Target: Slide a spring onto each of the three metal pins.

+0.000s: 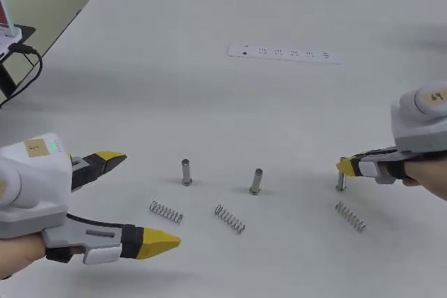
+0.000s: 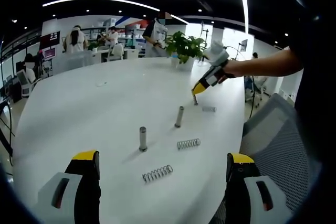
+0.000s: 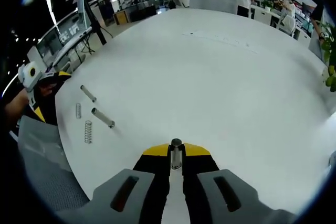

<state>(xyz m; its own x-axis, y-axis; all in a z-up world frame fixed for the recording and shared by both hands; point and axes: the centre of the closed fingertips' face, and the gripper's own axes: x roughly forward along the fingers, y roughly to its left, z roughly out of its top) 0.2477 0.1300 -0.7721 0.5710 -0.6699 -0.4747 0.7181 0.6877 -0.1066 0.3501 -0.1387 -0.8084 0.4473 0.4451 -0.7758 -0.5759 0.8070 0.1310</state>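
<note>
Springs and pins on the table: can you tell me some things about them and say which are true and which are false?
1. The left spring, middle spring and right spring all lie flat on the table, none on a pin. True.
2. The right gripper is shut on the right pin. True.
3. The left gripper is holding a spring. False: its jaws are wide open with nothing between them.
4. The left pin and middle pin have fallen over. False: both stand upright on the table.
</note>
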